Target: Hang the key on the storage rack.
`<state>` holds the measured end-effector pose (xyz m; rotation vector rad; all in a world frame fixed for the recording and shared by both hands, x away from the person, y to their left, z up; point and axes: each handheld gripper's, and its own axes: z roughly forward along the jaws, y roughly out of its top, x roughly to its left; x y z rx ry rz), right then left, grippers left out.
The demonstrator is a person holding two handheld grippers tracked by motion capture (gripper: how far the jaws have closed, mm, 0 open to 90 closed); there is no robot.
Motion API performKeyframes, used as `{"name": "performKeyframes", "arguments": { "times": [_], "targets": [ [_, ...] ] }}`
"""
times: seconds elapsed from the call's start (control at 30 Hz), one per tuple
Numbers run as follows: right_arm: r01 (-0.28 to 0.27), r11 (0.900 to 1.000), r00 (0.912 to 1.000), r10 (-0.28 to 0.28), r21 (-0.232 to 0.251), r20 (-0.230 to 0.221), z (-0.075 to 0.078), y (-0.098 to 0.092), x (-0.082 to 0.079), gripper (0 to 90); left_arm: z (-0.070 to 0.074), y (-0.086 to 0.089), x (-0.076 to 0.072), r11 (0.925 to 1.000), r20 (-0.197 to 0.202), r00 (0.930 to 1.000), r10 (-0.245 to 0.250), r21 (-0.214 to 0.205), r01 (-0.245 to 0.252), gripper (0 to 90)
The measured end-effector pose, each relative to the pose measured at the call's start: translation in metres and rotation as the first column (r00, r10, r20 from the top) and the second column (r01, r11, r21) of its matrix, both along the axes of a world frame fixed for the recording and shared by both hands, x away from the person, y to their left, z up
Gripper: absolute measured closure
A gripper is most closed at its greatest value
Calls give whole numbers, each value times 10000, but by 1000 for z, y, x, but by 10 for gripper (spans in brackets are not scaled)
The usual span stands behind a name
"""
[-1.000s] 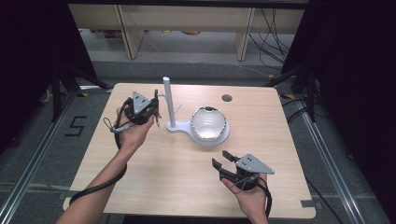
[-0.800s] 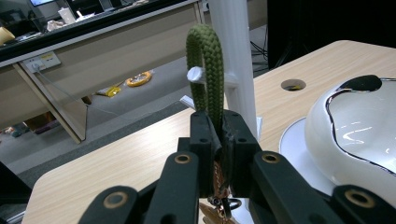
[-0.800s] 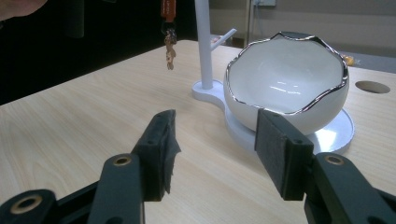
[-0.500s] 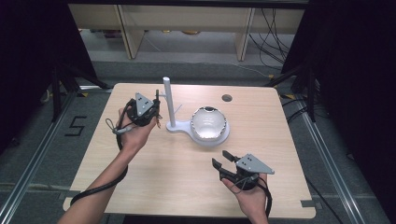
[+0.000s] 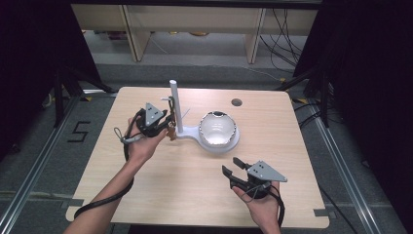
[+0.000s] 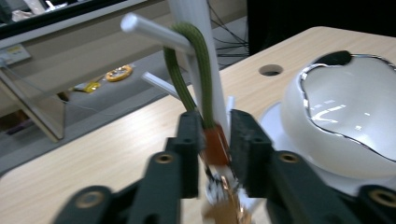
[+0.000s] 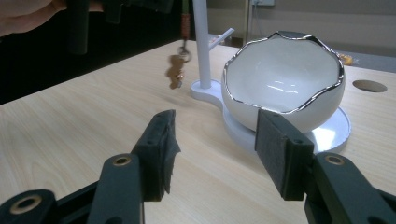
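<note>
Work: hanging the keychain [image 6: 201, 88] on the stand [image 5: 175, 107]; its green cord loop is already over a white peg [image 6: 154, 33], I judge.
Keychain: loop draped over the peg near the pole's top, orange tab and key [image 7: 176, 70] dangling below, clear of the table [image 5: 146, 195].
Left gripper [image 6: 215, 135]: my jaws have just been opening; the orange tab sits between the pads, and whether they still touch it I cannot tell, so I'd call it let go or nearly so.
Why held so: I gripped the tab low so the loop stood open above the jaws and could slip over the peg.
Right gripper [image 7: 212, 149]: jaws apart, nothing in them, parked near the table's front edge, facing the bowl [image 7: 285, 79].
Bowl: white, jagged silver rim, sitting on the stand's round base, just beside the pole.
Risk: backing out carelessly could drag the cord off the peg.
</note>
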<state>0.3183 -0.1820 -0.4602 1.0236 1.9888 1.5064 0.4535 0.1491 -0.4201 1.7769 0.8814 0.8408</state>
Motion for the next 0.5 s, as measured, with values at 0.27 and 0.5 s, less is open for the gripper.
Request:
{"name": "performKeyframes", "arguments": {
  "times": [0.27,0.5],
  "targets": [
    [289,9996,9992,-291,57,263,-6,-13,4,488,-39,43,-47,9909,-97,9999,84,-1346,-97,436],
    [653,9978,9977,-656,-143,-169,-12,-23,4,478,-84,80,-92,9785,-284,9966,767,-1899,-808,383]
  ]
}}
